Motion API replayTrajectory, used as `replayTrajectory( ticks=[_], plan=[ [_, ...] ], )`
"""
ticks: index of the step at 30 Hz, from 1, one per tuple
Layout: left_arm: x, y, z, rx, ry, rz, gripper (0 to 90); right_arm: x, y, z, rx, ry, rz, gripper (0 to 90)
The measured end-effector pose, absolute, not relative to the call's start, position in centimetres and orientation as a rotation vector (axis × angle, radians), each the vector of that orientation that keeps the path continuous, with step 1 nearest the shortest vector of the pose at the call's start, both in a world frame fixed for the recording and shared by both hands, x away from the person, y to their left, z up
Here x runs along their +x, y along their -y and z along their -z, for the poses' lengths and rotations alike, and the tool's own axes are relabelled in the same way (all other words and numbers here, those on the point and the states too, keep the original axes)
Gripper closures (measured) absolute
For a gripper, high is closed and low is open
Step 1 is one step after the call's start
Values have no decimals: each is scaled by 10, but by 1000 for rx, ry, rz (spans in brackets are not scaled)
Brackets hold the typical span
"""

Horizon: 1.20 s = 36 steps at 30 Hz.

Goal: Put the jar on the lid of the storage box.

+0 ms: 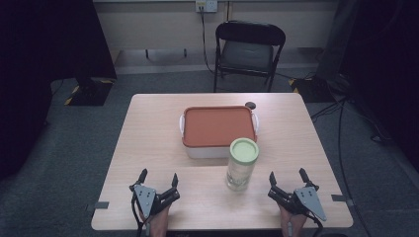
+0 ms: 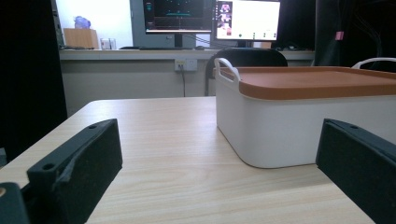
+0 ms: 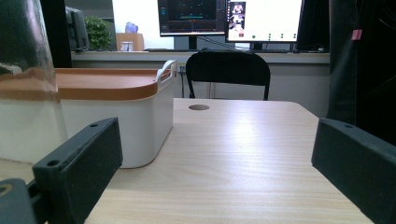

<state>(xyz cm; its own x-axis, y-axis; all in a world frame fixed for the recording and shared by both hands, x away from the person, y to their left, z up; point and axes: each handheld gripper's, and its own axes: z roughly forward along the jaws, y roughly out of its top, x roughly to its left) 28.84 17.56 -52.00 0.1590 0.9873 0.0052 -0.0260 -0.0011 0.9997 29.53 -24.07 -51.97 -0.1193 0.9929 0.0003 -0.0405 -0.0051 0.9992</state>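
Note:
A white storage box with an orange lid [image 1: 218,126] sits mid-table, white handles at both ends; its white wall [image 2: 280,126] fills the right of the left gripper view, and its corner [image 3: 140,121] stands at the left of the right gripper view. A clear jar with a pale green lid [image 1: 242,164] stands upright just in front of the box's right corner; its glass side [image 3: 23,70] is at the far left of the right gripper view. My left gripper [image 1: 158,178] rests open near the front left edge. My right gripper [image 1: 287,177] rests open at the front right, beside the jar.
A small dark round disc [image 1: 250,104] lies on the wooden table [image 1: 148,133] behind the box. A black folding chair [image 1: 248,49] stands beyond the far edge. Cables run on the floor at the right. Monitors [image 2: 210,16] sit on a far counter.

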Motion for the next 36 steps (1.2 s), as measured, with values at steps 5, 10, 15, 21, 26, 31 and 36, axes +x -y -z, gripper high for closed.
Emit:
replayTrajectory(
  ticks=[5,10,15,21,26,31,36],
  plan=[
    [289,-177,519,1257,-1081,-1091,0,295,240,520,1124,-1262,-1313,11],
    [288,-177,517,1256,-1081,-1080,0,295,240,520,1122,-1264,-1316,11],
    [290,-178,516,1261,-1087,-1066,0,294,240,520,1124,-1261,-1312,11],
    [291,-174,511,1260,-1080,-1045,0,294,240,520,1124,-1260,-1312,11],
    [289,-169,508,1261,-1058,-1027,3,294,240,520,1124,-1260,-1313,11],
    [288,-167,505,1266,-1047,-1017,3,294,240,520,1124,-1260,-1313,11],
    [285,-164,500,1273,-1036,-1012,2,294,240,520,1124,-1260,-1313,11]
  ],
)
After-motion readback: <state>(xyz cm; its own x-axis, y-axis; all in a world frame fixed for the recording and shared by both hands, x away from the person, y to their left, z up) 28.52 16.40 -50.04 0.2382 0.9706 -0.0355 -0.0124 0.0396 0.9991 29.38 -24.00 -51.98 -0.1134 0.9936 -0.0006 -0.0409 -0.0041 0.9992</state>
